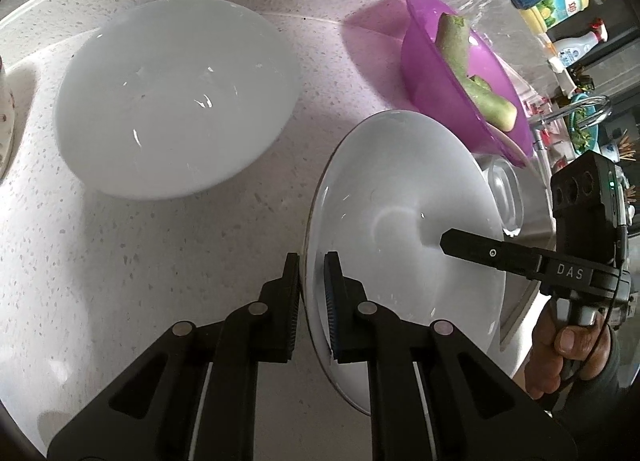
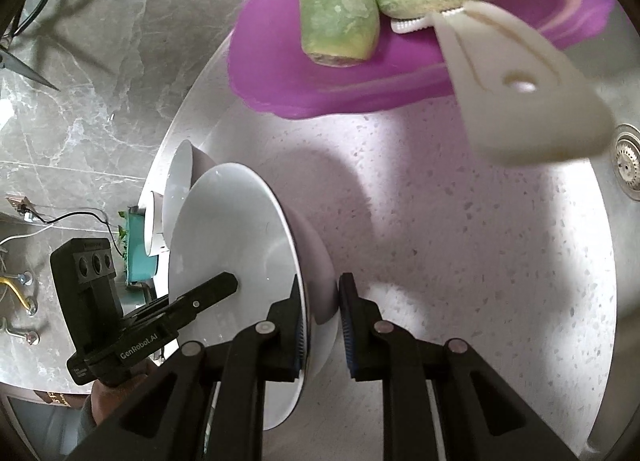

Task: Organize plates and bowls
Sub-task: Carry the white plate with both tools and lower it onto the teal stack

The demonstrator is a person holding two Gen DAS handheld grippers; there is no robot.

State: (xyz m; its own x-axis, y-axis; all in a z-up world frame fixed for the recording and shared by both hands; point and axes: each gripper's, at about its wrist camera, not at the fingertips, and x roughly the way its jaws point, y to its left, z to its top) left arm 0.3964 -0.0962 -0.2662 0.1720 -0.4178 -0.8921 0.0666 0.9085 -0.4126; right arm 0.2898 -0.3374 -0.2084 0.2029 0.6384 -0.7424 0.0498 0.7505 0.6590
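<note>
Both the left gripper (image 1: 313,285) and the right gripper (image 2: 320,313) were clamped on opposite rims of one white plate (image 1: 400,221), held tilted over the counter, right of the white bowl (image 1: 176,97).

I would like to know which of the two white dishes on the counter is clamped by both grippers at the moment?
The white plate nearer the purple bowl: the left gripper and right gripper pinch opposite rims. The larger white bowl sits untouched.
</note>
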